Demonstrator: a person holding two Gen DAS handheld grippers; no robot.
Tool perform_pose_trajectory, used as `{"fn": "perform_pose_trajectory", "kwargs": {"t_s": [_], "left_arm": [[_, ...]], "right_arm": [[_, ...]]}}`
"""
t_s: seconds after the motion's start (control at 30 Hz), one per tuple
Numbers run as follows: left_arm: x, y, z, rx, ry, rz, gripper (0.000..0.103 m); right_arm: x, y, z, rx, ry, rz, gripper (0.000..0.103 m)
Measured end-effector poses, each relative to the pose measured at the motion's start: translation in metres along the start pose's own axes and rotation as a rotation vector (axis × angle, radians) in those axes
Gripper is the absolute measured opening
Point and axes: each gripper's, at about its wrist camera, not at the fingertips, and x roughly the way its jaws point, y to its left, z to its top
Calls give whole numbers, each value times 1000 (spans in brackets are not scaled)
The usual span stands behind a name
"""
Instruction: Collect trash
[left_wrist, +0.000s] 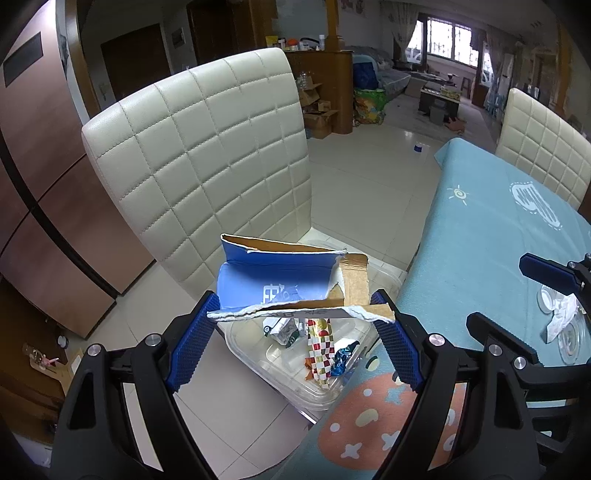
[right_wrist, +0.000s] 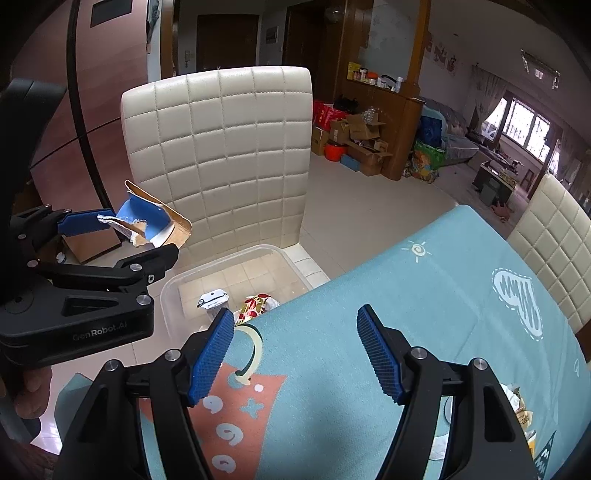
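My left gripper is shut on a torn piece of blue and brown cardboard, which spans the gap between its pads. It hangs above a clear plastic bin that holds a white wrapper, a red checked wrapper and a blue foil wrapper. In the right wrist view the left gripper with the cardboard is at the left, above the bin. My right gripper stands open and empty over the table's near edge.
A cream quilted chair stands behind the bin. The table carries a light blue printed cloth. Crumpled white paper and clear plastic lids lie on it near the right gripper. A second cream chair stands at the table's far side.
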Motion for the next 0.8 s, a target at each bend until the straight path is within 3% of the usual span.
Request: {"fn": "perform_pose_trajectory", "kwargs": {"t_s": [0.3,0.47,0.8], "left_arm": [[3,-7,1,10,3,-9,84],[1,-7,2,-1,-12,-6,95],[-11,-9,2,1,-18,-14,95]], "right_arm": [[4,-9,-1,30,7,3,67],[5,-13,-2,42,12,7,67],[-8,-15,-6,63,5,-3,67]]}}
